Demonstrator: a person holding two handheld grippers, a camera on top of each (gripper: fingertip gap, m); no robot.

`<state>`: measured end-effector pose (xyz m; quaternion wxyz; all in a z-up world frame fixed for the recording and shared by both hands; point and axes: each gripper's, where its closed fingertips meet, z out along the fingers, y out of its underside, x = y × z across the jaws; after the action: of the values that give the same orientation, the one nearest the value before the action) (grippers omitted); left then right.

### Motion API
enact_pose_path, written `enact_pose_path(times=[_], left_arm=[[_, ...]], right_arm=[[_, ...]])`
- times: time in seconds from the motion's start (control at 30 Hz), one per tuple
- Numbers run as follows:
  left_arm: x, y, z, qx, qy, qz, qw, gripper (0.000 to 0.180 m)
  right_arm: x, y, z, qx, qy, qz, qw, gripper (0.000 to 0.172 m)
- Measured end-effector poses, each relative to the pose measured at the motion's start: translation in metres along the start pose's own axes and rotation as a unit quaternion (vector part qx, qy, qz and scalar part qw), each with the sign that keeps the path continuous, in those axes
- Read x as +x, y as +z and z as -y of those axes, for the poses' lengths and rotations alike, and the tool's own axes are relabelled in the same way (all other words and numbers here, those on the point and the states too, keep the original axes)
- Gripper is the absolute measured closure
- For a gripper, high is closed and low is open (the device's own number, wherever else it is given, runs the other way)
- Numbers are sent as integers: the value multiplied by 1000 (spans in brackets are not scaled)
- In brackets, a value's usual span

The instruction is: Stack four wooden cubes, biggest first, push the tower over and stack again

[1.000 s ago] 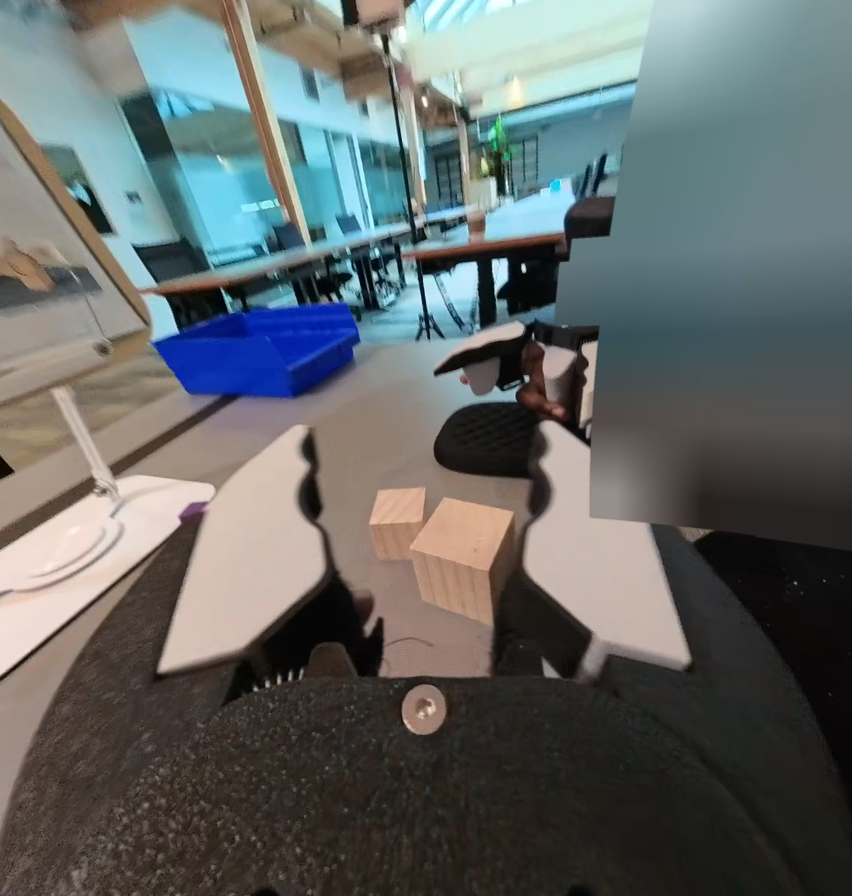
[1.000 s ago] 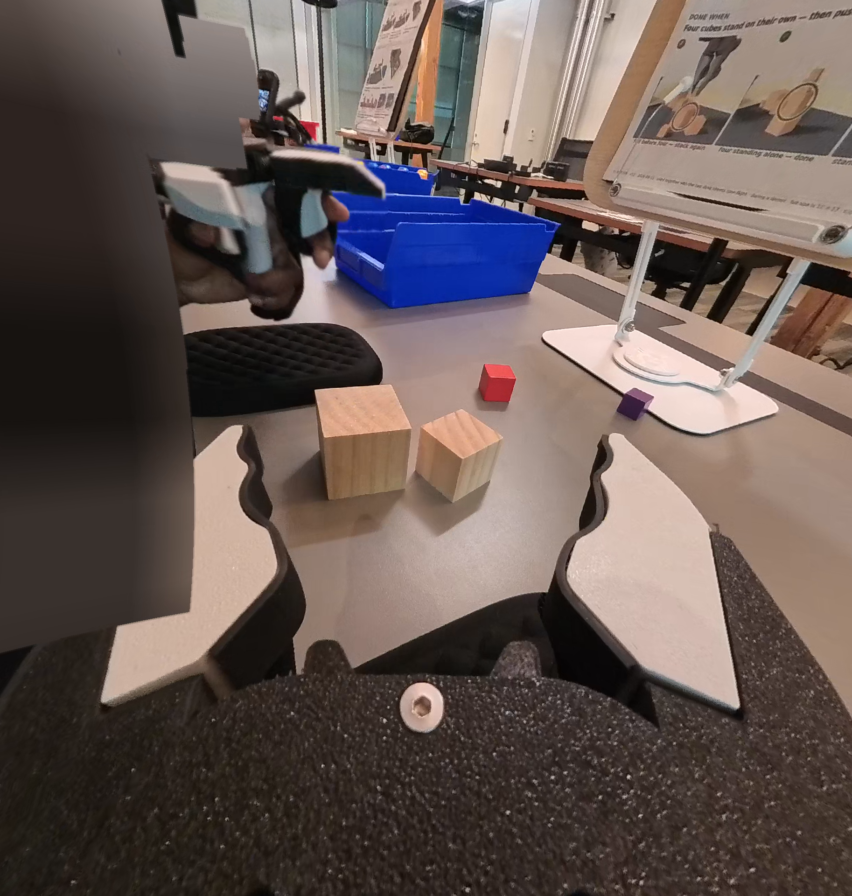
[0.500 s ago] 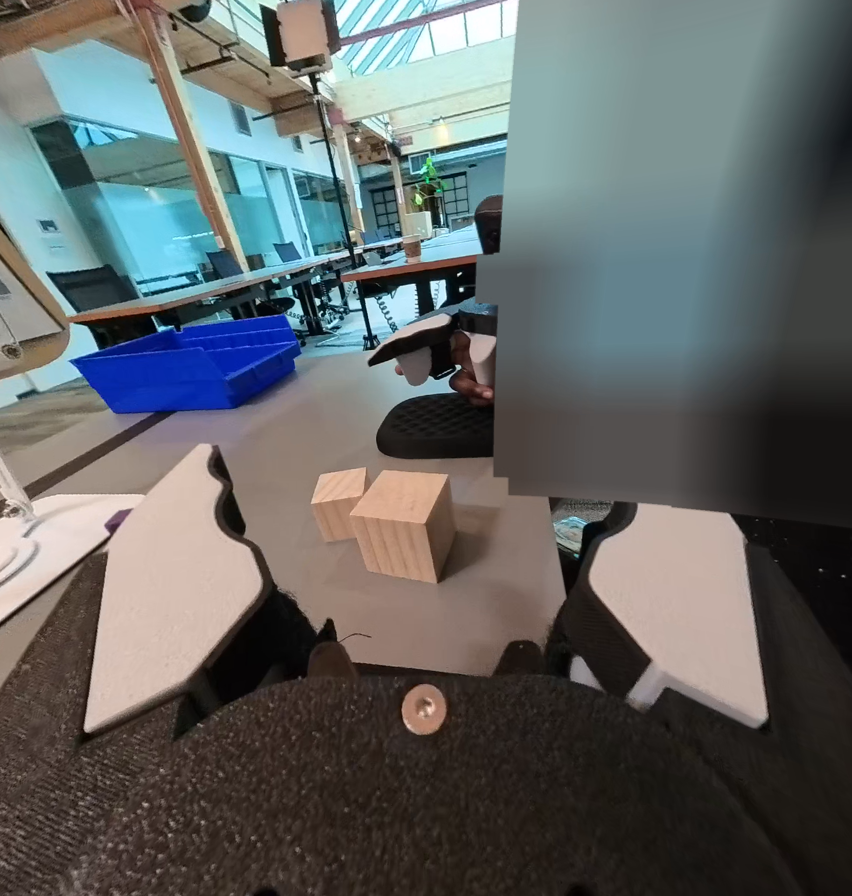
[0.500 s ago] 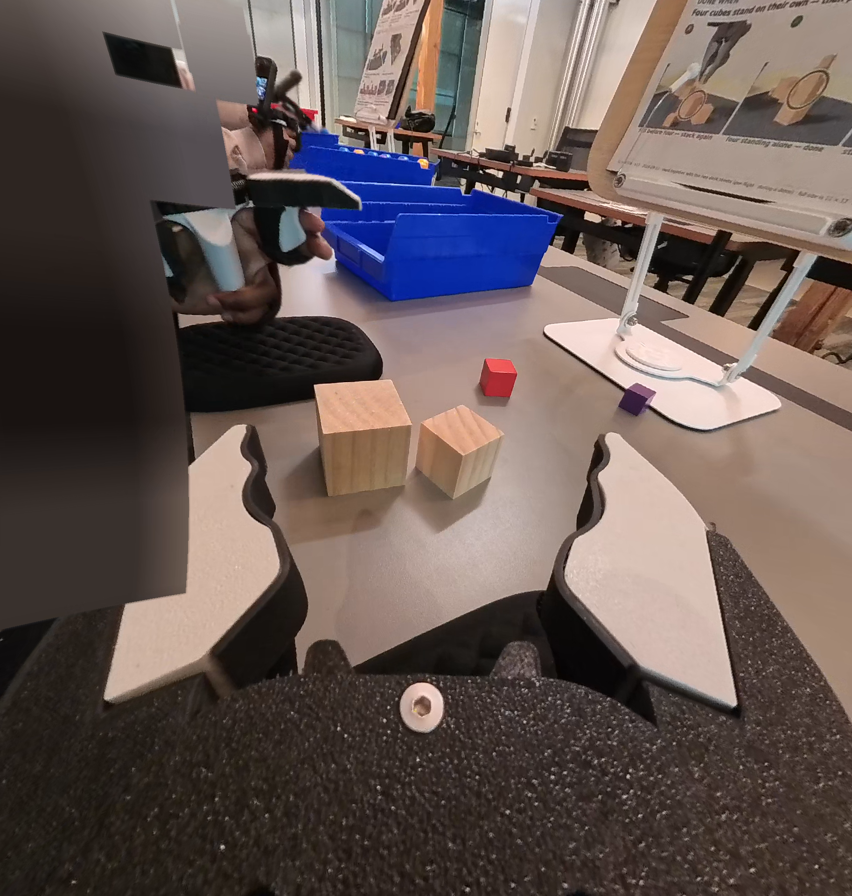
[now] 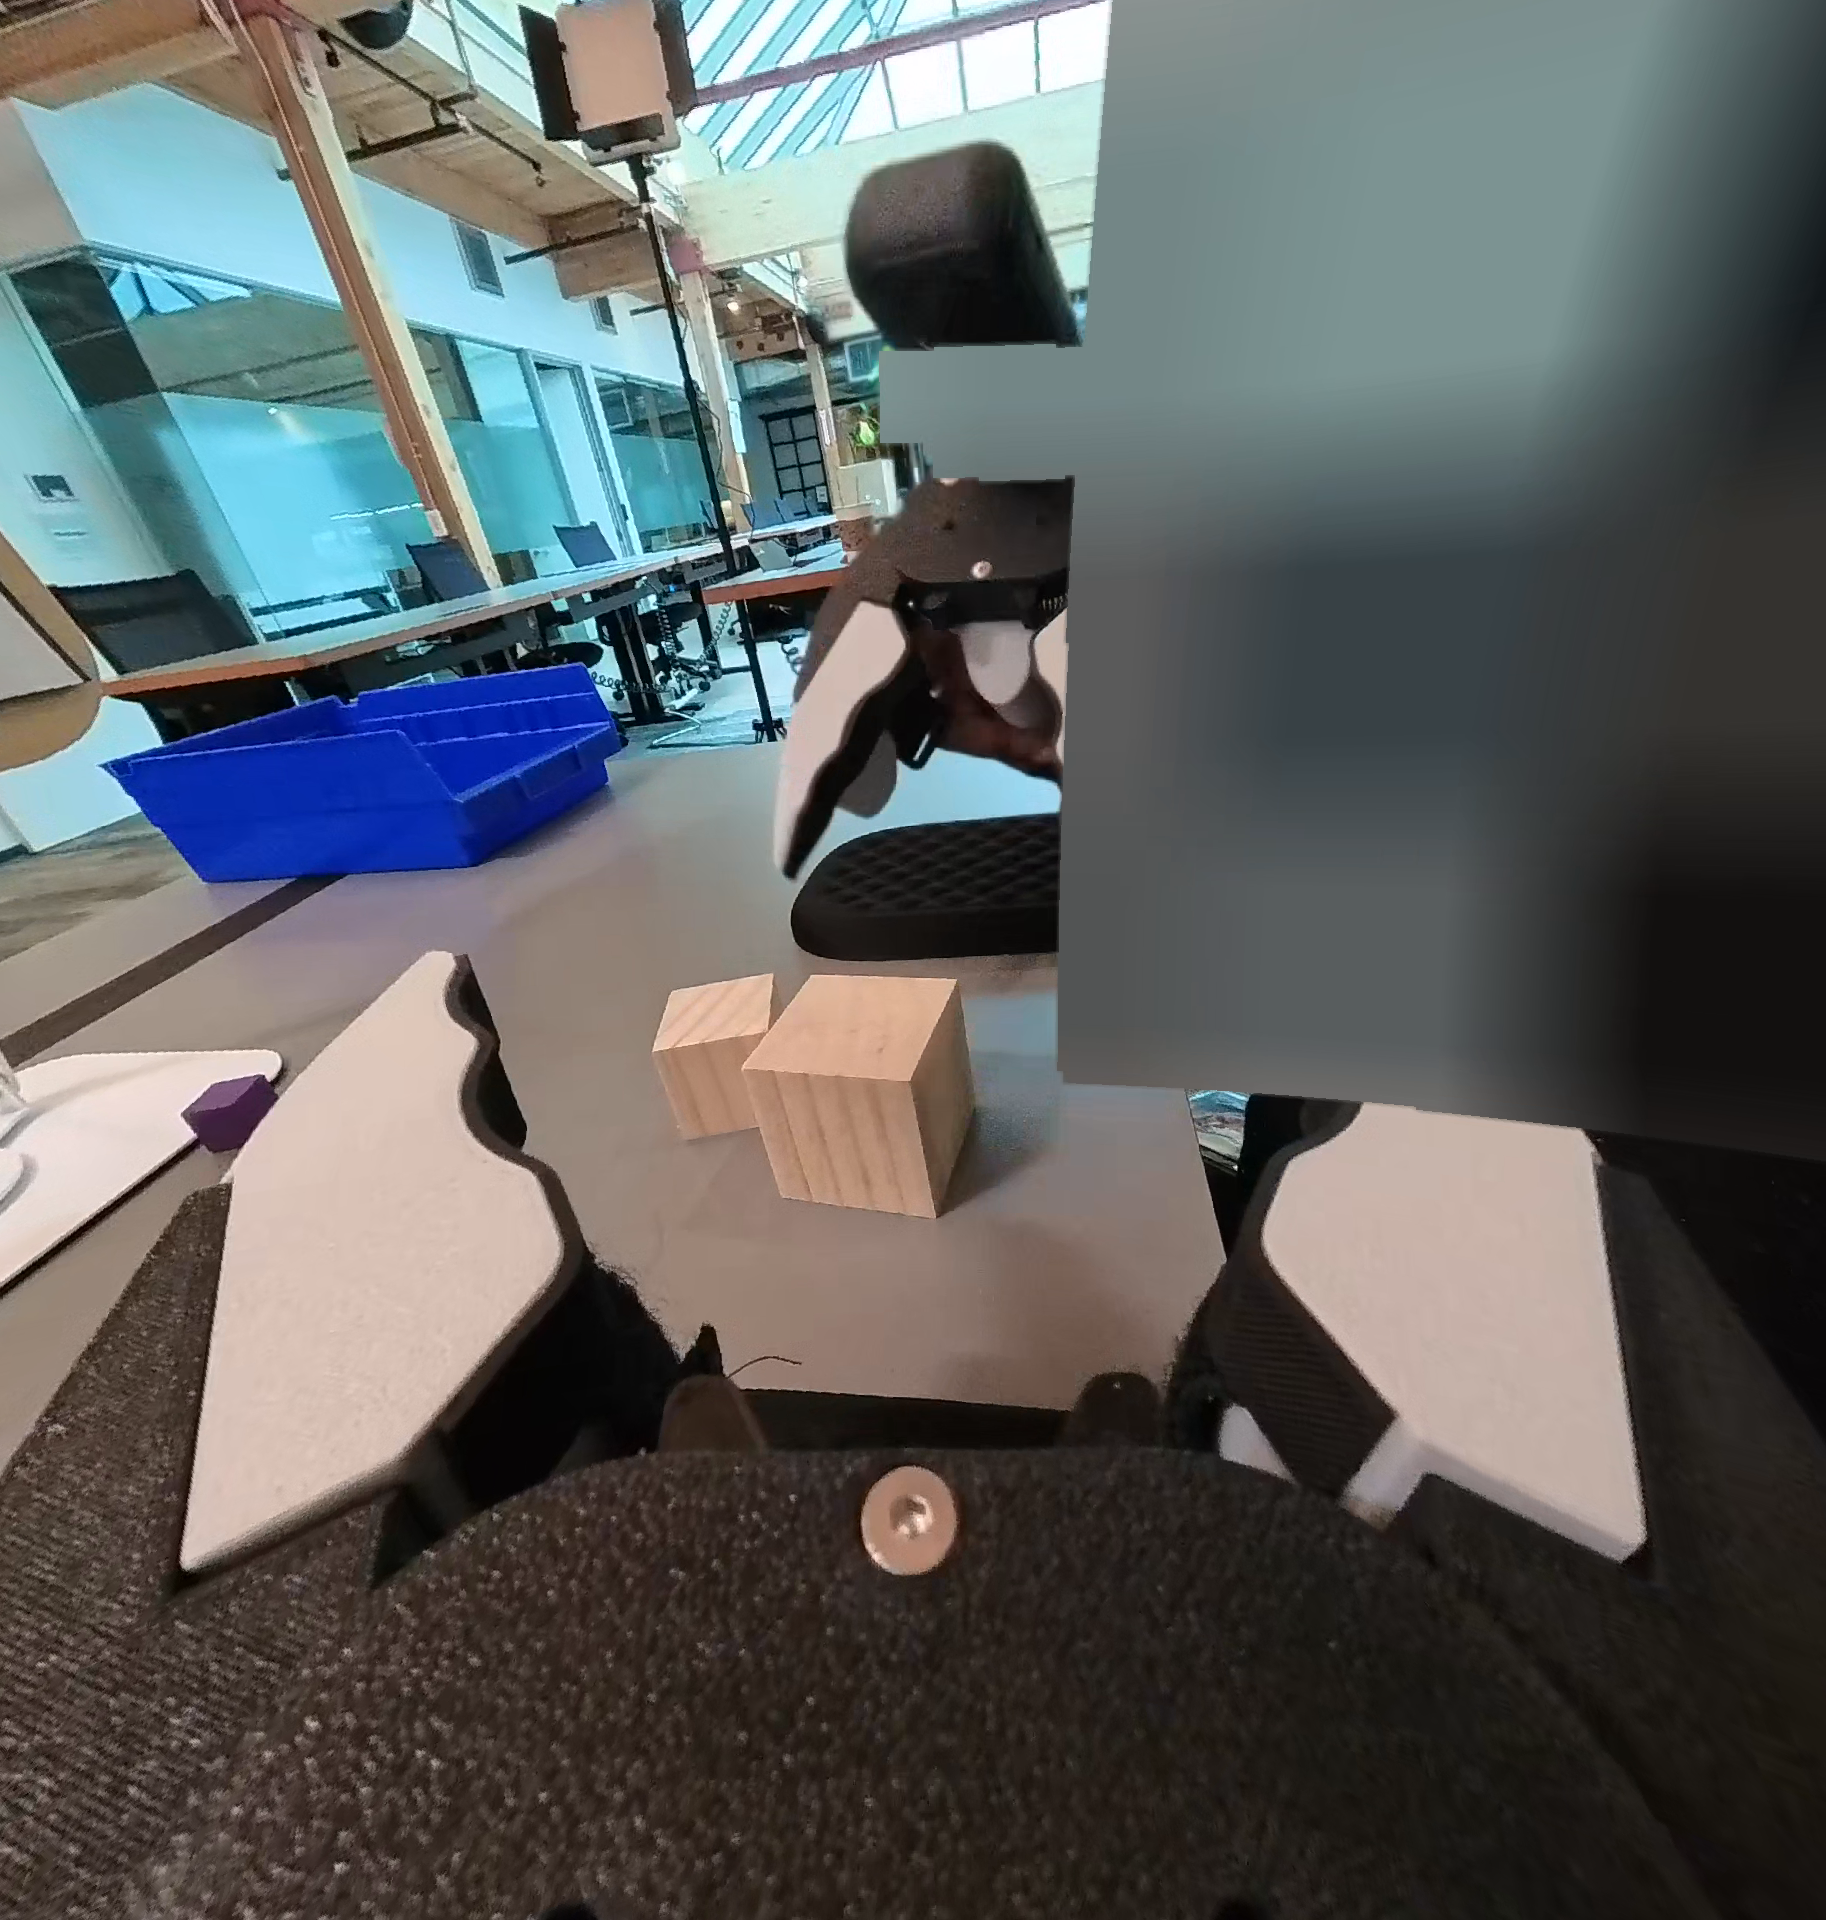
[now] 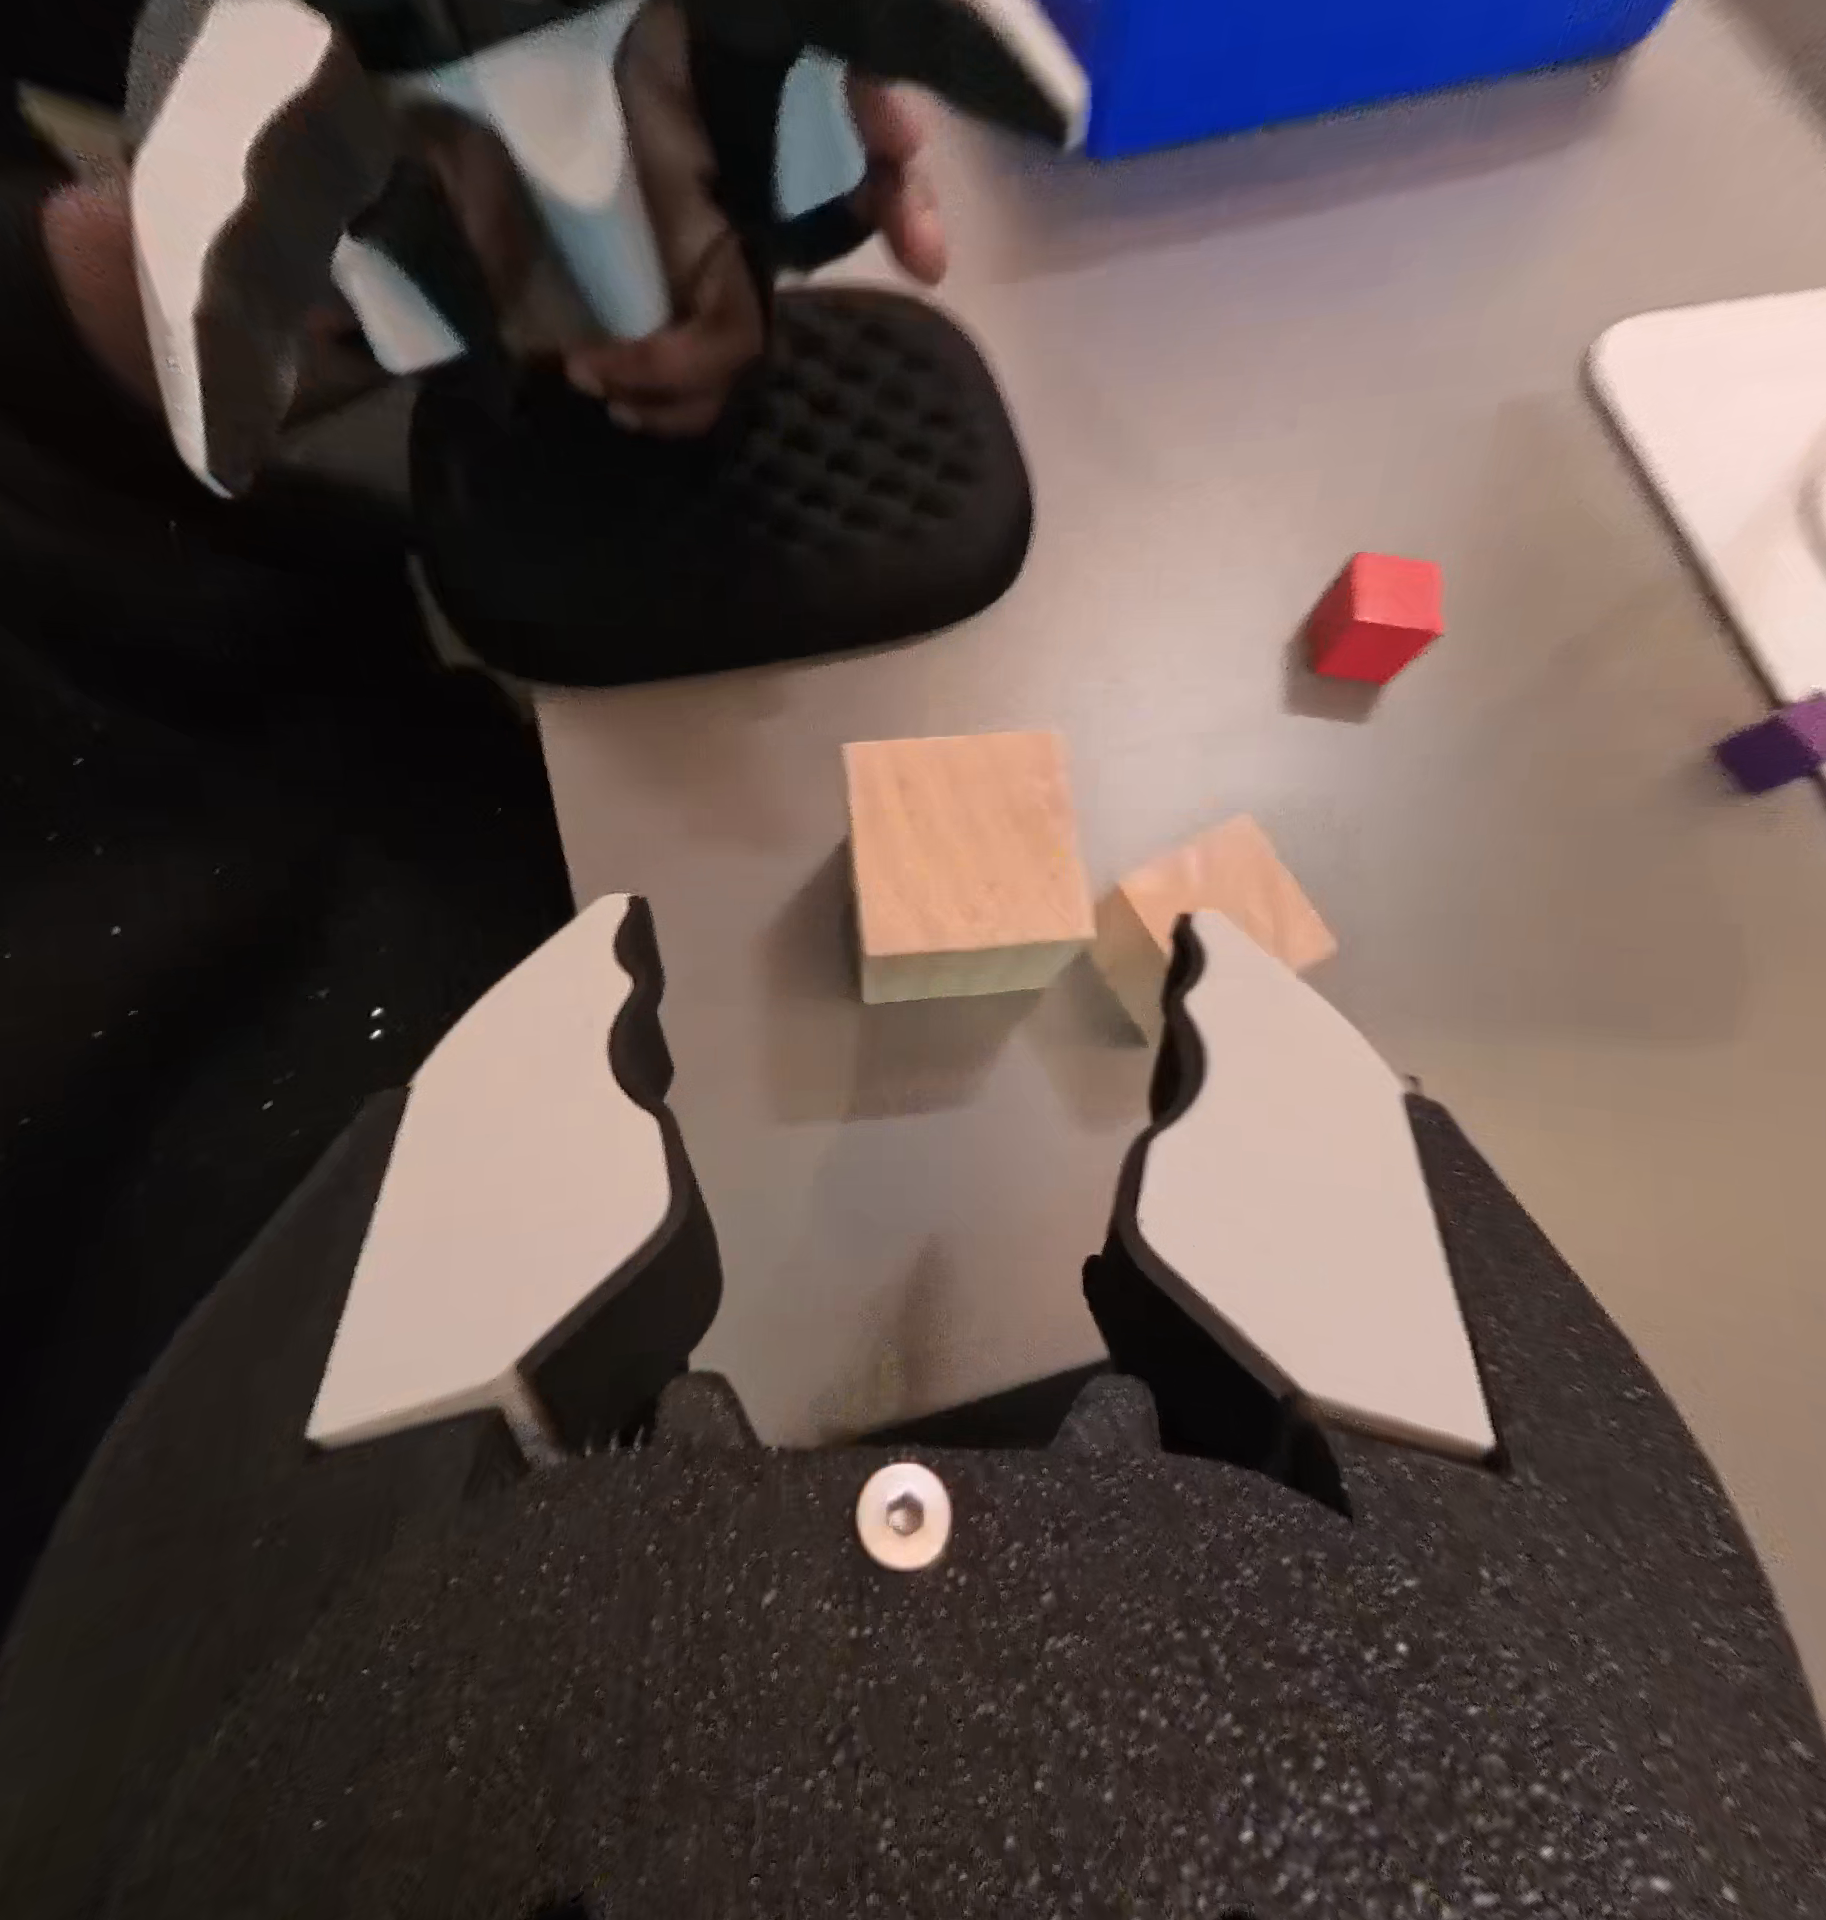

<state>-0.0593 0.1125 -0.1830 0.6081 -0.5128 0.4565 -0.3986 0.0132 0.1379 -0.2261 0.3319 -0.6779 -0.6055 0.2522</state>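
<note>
Hovering above the big cube [image 6: 956,847], the right gripper [image 6: 909,997] gapes empty, small cube [image 6: 1236,899] by its right finger; the left gripper [image 5: 878,1081], wide open, sits farther back.

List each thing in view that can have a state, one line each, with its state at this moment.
Left claw: open, nothing held.
Right claw: open, above the large wooden cube, nothing held.
Large wooden cube: resting flat on the table.
Small wooden cube: on the table, turned at an angle beside the large one.
Red cube: on the table, alone.
Purple cube: at the white stand base's edge.
</note>
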Motion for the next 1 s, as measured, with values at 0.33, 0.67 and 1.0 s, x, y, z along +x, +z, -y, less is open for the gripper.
enact_pose_path(times=[0.33,0.67,1.0], left_arm=[[1,1,-2,-5,-1,-6,1000,34],[2,3,-5,-16,-7,-11,1000,34],[3,4,-8,-26,-4,-15,1000,34]], right_arm=[[10,39,-15,-258,-36,51,964,87],[-5,49,-13,-281,-73,81,954,112],[-28,55,-7,-307,-120,93,939,112]])
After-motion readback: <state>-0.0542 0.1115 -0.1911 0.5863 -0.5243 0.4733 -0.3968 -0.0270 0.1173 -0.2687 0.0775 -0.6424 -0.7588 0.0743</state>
